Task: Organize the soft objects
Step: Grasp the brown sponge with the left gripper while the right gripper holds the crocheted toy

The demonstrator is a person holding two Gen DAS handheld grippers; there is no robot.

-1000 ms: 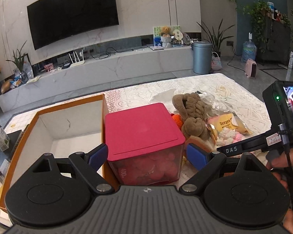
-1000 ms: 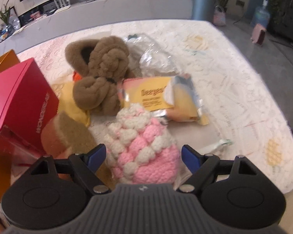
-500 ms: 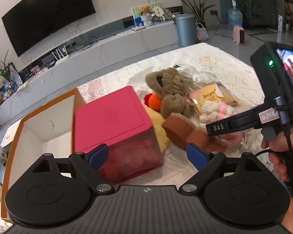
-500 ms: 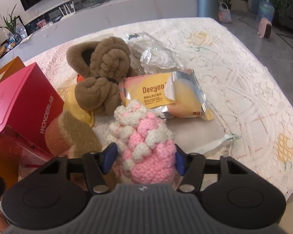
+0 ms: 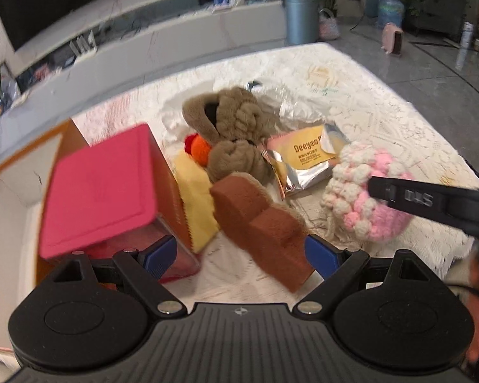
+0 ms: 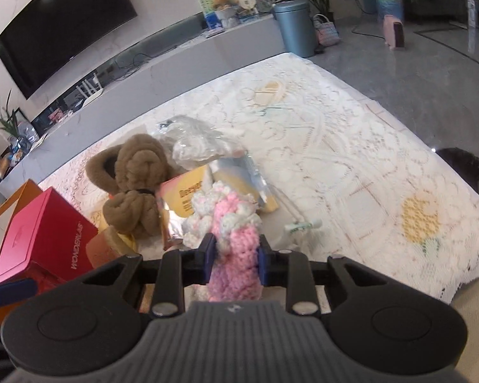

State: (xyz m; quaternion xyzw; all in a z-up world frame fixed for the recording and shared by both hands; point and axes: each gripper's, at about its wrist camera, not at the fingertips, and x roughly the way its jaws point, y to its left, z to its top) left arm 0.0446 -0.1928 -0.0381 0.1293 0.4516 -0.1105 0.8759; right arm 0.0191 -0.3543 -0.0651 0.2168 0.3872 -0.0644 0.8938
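Right gripper (image 6: 234, 255) pinching the pink-and-white crocheted toy (image 6: 231, 223) above the lace-covered table (image 6: 351, 159).
Its jaws squeeze the toy's pink end, beside the yellow snack packet (image 5: 306, 159); the left gripper (image 5: 241, 257), jaws spread, frames the brown plush block (image 5: 258, 223) near the red box (image 5: 102, 188).

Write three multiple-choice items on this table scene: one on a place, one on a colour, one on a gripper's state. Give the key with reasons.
1. Where does the brown plush toy lie?
A. inside the orange box
B. on the table between the red box and the snack packet
C. on the floor

2. What colours is the crocheted toy?
A. pink and white
B. green and black
C. blue only

3. How stands the right gripper?
A. wide open over bare cloth
B. out of view
C. jaws shut on the crocheted toy

Key: B, it rests on the lace cloth between them; A, its yarn shows both; C, both pads press its sides.
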